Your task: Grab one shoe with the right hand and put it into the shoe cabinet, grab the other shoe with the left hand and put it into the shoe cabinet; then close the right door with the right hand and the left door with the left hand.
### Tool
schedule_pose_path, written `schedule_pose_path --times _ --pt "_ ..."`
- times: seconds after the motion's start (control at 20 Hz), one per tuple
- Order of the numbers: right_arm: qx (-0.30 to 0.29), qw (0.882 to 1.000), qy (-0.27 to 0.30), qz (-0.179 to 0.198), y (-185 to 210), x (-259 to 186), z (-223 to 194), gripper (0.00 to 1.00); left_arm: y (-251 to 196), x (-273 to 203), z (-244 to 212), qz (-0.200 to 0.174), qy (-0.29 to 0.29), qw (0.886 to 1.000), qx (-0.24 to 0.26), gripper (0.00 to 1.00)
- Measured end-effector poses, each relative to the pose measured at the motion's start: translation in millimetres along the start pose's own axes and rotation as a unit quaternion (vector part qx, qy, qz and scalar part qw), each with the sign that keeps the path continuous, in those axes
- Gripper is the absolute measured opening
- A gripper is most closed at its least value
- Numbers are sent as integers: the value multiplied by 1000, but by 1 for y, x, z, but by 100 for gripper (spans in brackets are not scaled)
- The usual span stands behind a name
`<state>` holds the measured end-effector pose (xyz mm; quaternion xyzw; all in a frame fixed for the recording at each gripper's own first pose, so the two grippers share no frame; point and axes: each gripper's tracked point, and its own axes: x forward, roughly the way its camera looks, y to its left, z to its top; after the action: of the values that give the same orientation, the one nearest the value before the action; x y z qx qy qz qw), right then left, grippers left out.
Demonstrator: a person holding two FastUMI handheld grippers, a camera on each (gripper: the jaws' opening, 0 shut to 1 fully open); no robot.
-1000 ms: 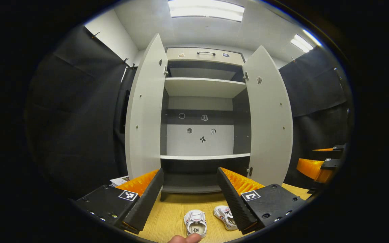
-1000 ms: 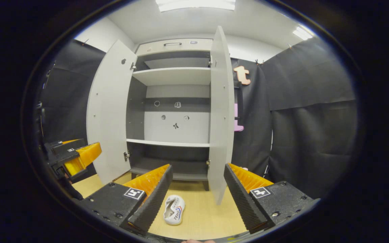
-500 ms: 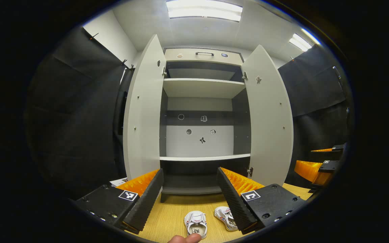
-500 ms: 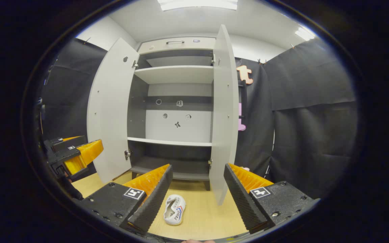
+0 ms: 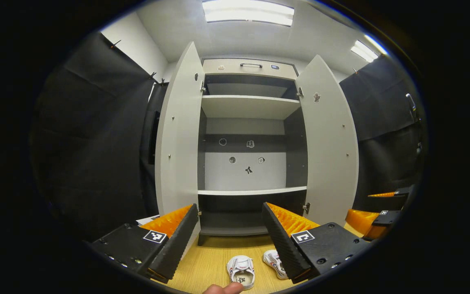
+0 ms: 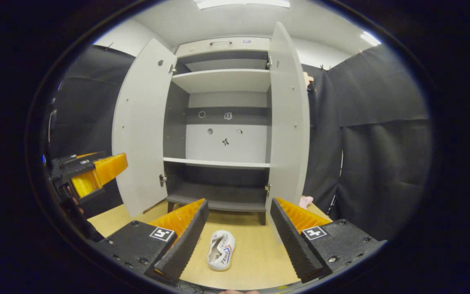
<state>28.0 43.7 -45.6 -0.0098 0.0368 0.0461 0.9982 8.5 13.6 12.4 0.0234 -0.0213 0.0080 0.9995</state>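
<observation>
On the wooden floor (image 6: 251,261) before the open shoe cabinet (image 6: 218,163), one shoe (image 6: 221,255) lies at 6 o'clock between our right hand-held gripper's (image 6: 239,230) spread, empty fingers. We judge it best to descend straight, pinching across the shoe's sides. Left hand-held gripper (image 5: 230,234) also spread; the other shoe (image 5: 241,271) sits at its 6 o'clock.

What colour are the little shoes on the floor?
White shoes with red and blue trim, clearest in the right gripper view.
</observation>
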Motion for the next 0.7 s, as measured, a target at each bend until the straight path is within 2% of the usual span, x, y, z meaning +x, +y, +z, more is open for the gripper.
schedule_pose_path --times 0.25,0.7 --pt "-11 998 40 44 35 19 -44 99 12 -1 -4 6 5 1000 4 95" --pt "26 988 128 76 68 59 -115 99 42 -2 -14 23 18 1000 1 95"
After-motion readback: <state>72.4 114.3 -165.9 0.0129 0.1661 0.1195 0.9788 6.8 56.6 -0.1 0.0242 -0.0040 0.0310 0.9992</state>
